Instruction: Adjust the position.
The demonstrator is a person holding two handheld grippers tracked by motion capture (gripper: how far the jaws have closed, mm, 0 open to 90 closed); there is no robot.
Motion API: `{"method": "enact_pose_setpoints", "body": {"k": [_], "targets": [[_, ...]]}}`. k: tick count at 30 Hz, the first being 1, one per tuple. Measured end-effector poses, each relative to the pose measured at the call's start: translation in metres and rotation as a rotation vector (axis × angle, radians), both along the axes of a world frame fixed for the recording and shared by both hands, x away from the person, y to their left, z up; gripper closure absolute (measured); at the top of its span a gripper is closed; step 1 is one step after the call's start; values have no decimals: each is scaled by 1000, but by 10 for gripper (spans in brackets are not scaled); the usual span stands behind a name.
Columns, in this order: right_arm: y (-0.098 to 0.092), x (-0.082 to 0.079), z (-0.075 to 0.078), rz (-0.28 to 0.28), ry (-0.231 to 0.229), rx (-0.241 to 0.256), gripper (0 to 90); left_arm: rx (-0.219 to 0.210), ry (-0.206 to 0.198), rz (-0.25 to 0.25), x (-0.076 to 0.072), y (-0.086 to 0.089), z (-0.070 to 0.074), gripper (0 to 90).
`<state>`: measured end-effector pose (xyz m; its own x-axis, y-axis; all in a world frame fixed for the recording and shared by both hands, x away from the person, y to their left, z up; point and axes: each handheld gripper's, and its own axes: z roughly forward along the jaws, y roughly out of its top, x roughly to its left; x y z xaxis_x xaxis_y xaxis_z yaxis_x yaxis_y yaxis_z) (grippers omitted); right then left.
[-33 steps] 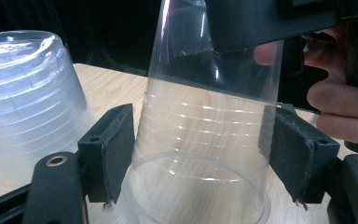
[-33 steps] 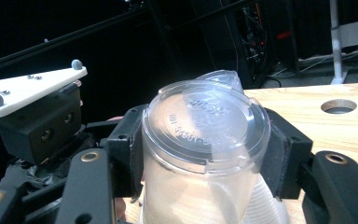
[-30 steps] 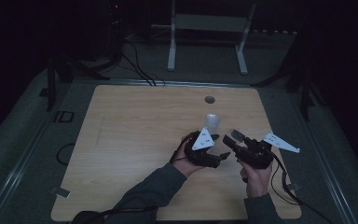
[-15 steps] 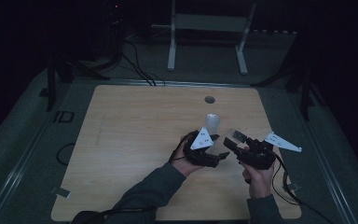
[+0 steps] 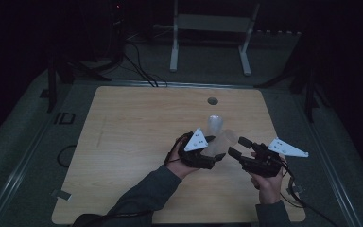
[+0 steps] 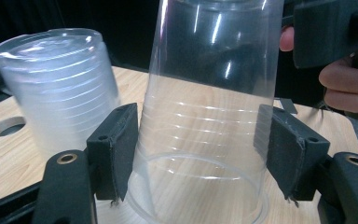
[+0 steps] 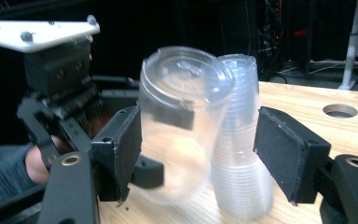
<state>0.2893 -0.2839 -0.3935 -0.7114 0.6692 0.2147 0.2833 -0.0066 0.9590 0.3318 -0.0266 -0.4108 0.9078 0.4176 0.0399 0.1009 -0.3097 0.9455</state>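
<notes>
Left tongs (image 6: 200,154) pinching an upturned clear cup (image 6: 209,112); right tongs (image 7: 205,158) spread wide beside it.

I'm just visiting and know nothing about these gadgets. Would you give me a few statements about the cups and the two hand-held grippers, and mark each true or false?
1. A single clear cup stands upside down between the left gripper's jaws. True.
2. The stack of cups lies on its side. False: it stands upright on the table, mouths down.
3. The right gripper is clamped shut on the stack. False: its jaws are spread apart, with the cups between them but untouched.
4. The table has a round hole near its far edge. True.
5. The cups are red. False: they are clear plastic.
</notes>
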Motion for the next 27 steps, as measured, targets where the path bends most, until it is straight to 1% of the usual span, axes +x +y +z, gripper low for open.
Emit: {"method": "enact_pose_setpoints", "body": {"k": [2, 3, 5, 10, 16, 18, 20, 21, 23, 24, 27], "targets": [[-1, 1, 0, -4, -4, -31, 329, 5, -4, 2, 0, 3, 1, 321], [-1, 1, 0, -4, -4, -31, 329, 8, -5, 3, 0, 4, 1, 321], [-3, 1, 1, -16, -4, -54, 332, 7, -3, 8, 1, 6, 2, 321], [-7, 4, 2, -29, -5, -94, 341, 8, 0, 4, 2, 9, 3, 321], [-11, 10, 4, -43, -9, -179, 341, 27, 3, -20, 4, 9, 5, 321], [-11, 11, 5, -42, -11, -222, 340, 29, 5, -26, 4, 9, 5, 321], [-9, 12, 6, -34, -18, -250, 340, 28, 11, -31, 5, 9, 6, 321], [-8, 13, 7, -28, -22, -273, 340, 28, 14, -36, 5, 9, 6, 321], [-6, 13, 8, -21, -32, -306, 339, 37, 16, -47, 5, 9, 6, 321], [-5, 13, 10, -19, -41, -341, 339, 42, 16, -51, 5, 9, 6, 321], [-2, 13, 12, -38, -72, -395, 340, 54, 17, -62, 6, 9, 5, 321]]}}
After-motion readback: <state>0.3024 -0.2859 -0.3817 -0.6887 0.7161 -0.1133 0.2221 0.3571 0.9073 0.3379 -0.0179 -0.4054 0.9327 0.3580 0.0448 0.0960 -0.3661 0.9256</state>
